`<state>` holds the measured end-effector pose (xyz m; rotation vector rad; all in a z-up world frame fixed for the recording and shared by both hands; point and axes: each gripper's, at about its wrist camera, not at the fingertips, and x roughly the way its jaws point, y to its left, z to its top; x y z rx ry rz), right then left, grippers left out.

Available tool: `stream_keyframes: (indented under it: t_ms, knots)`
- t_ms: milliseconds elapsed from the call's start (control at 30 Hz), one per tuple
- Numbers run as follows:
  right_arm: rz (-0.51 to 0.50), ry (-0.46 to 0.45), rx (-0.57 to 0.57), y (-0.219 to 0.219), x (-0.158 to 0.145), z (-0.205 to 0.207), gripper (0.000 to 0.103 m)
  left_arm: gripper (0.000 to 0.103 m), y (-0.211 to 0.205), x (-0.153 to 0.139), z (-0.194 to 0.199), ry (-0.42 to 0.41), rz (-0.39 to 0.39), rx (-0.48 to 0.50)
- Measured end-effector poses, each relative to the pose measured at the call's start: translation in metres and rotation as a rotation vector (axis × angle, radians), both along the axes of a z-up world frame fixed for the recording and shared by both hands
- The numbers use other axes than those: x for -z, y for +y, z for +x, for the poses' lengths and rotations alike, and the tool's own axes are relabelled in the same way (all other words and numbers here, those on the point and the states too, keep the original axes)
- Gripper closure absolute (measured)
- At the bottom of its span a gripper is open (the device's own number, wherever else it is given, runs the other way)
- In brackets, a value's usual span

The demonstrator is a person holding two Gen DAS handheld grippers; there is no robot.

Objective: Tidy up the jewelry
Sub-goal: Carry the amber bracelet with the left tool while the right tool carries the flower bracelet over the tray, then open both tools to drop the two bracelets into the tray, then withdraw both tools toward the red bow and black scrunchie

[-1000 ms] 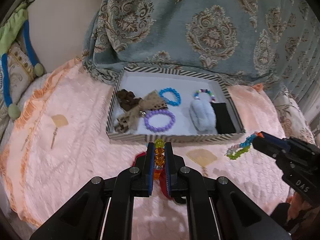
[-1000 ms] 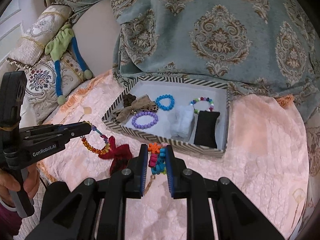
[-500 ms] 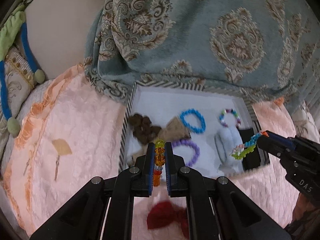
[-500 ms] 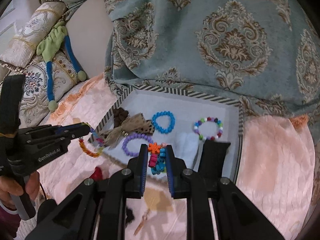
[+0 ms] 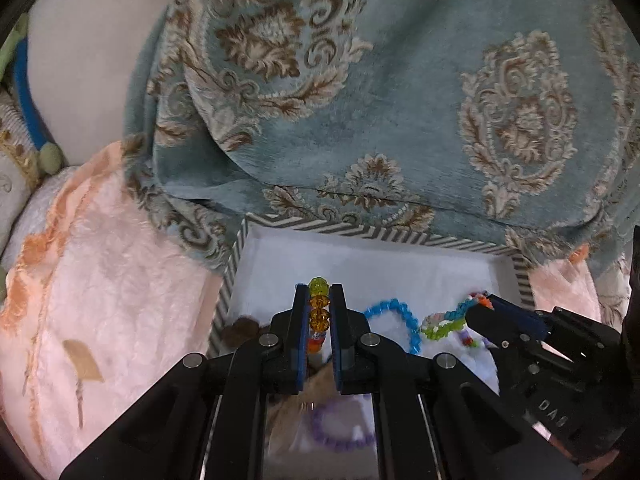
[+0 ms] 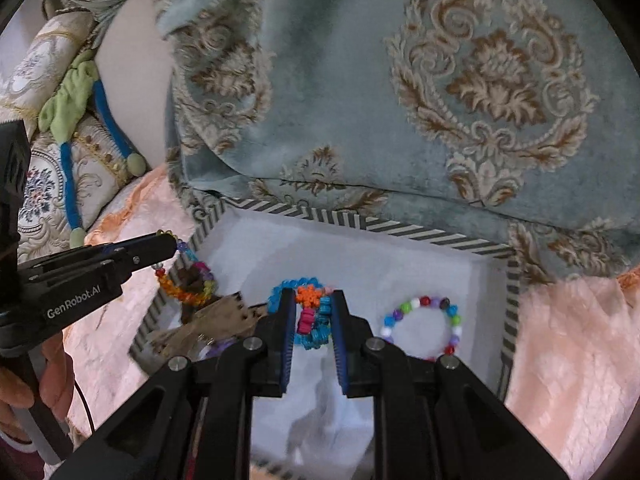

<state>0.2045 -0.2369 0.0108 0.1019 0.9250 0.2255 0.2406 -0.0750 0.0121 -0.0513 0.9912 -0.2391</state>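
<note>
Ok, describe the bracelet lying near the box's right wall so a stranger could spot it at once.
Find the striped-rim box below the blue patterned blanket. On its white floor near the right wall lies a round bracelet, just right of the right gripper. Unlike the plain blue bracelet, its beads mix white, green, purple, blue and red.

Soft even indoor light, fisheye-curved dark corners, blurred lower foreground

Draped behind, a teal damask blanket [image 6: 360,92] with brown medallions. Spread underneath, a peach plush bedspread [image 5: 104,280]. Off to the left, an embroidered cream cushion [image 6: 40,184] crossed by a blue cord [image 6: 68,184] with green tassels.
</note>
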Motion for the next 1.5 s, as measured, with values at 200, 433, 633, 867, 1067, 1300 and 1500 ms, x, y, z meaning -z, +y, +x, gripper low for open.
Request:
stream_keyframes:
  t_ms: [200, 433, 633, 867, 1067, 1300, 1500]
  knots:
    - [-0.051, 0.032, 0.028, -0.009, 0.024, 0.035, 0.086, 0.103, -0.008, 0.02, 0.027, 0.033, 0.014, -0.006]
    - [-0.069, 0.062, 0.119, -0.03, 0.048, 0.054, 0.085, 0.103, 0.01, 0.052, 0.037, 0.092, 0.021, -0.061]
    - [-0.042, 0.068, 0.156, -0.039, 0.053, 0.046, 0.071, 0.087, 0.029, 0.063, 0.034, 0.131, -0.036, -0.112]
    - [-0.031, 0.044, 0.144, -0.037, 0.039, 0.012, 0.061, 0.086, 0.037, 0.049, 0.006, 0.11, -0.012, -0.103]
    - [-0.038, 0.008, 0.12, -0.026, 0.019, -0.038, 0.056, 0.086, 0.036, 0.025, -0.049, 0.055, 0.03, -0.071]
    - [-0.027, 0.0, 0.104, -0.018, 0.005, -0.1, 0.053, 0.086, 0.044, 0.005, -0.108, 0.009, 0.04, -0.051]
    - [-0.033, 0.006, 0.076, -0.005, -0.001, -0.15, 0.053, 0.086, 0.049, -0.011, -0.158, -0.044, 0.062, -0.032]
